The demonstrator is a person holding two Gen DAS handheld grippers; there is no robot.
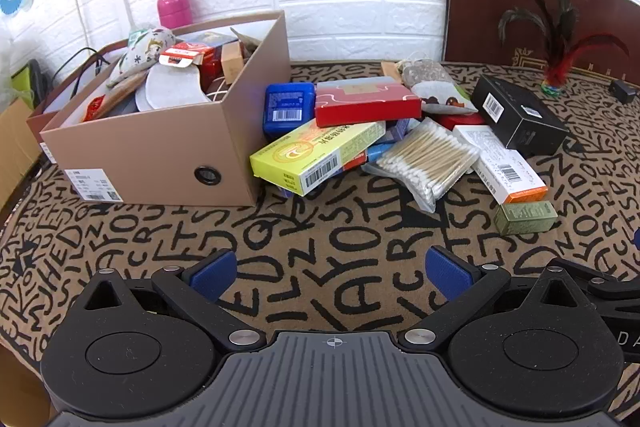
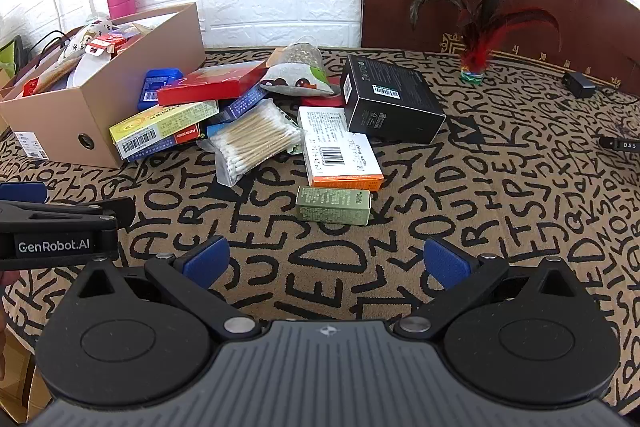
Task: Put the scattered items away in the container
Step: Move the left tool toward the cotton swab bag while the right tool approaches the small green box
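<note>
White brick-pattern wall backs a table under a tan woven cloth printed with black letters. Left gripper and right gripper both hover above the cloth, blue-padded fingers spread wide, nothing between them. Just ahead of the right gripper lies a small green carton; beyond it, an orange-edged white box. Farther ahead: a clear bag of cotton swabs, a yellow carton, a red flat box, a matte black box. Ahead-left of both stands the tan cardboard container, heaped full.
</note>
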